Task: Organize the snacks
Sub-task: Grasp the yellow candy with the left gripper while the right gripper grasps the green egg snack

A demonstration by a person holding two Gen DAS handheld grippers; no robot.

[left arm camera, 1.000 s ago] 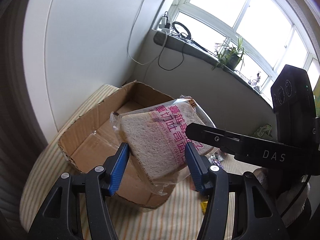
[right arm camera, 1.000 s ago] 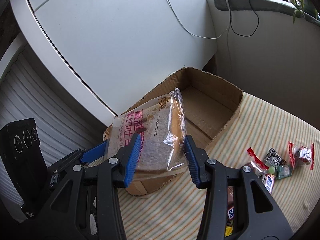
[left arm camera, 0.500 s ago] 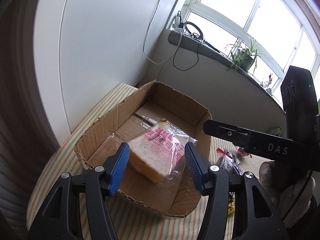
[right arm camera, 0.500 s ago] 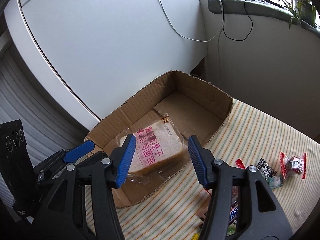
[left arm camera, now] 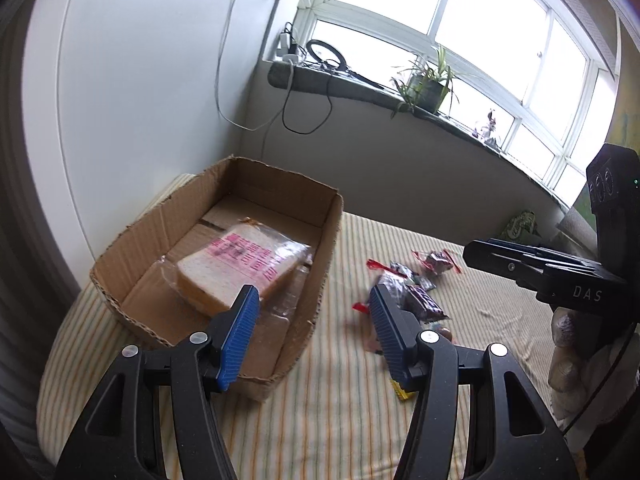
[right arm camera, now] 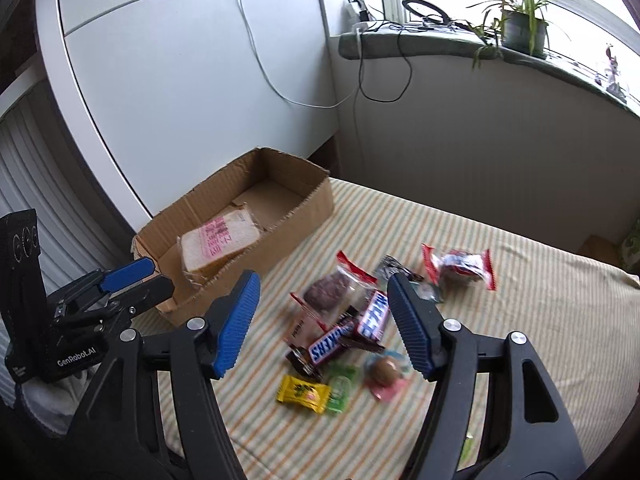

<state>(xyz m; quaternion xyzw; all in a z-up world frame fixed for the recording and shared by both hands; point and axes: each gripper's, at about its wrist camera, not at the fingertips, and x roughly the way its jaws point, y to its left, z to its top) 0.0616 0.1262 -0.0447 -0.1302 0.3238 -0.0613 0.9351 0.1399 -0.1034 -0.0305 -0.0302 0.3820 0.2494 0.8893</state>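
A bagged bread slice (left arm camera: 240, 268) with pink print lies inside the open cardboard box (left arm camera: 328, 240), also seen as bread (right arm camera: 218, 242) in the box (right arm camera: 308, 204) from the right wrist view. My left gripper (left arm camera: 310, 322) hangs open over the box's near right corner, nothing between its fingers. My right gripper (right arm camera: 322, 314) is over a pile of small snacks; its jaws are opening and grip nothing. In the pile: Snickers bars (right arm camera: 352, 332), a cookie pack (right arm camera: 332, 290), a yellow candy (right arm camera: 304, 394), a red-ended pack (right arm camera: 460, 264).
A striped cloth (right arm camera: 500, 320) covers the surface. White panels (right arm camera: 200, 80) stand behind the box. A windowsill (right arm camera: 440, 46) holds cables and a potted plant (right arm camera: 520, 28). The snack pile (left arm camera: 416, 292) also lies right of the box in the left wrist view.
The bread left both grippers and came to rest in the box. Both grippers pulled back and swung right; the right one has opened wider and now looks over the snack pile.
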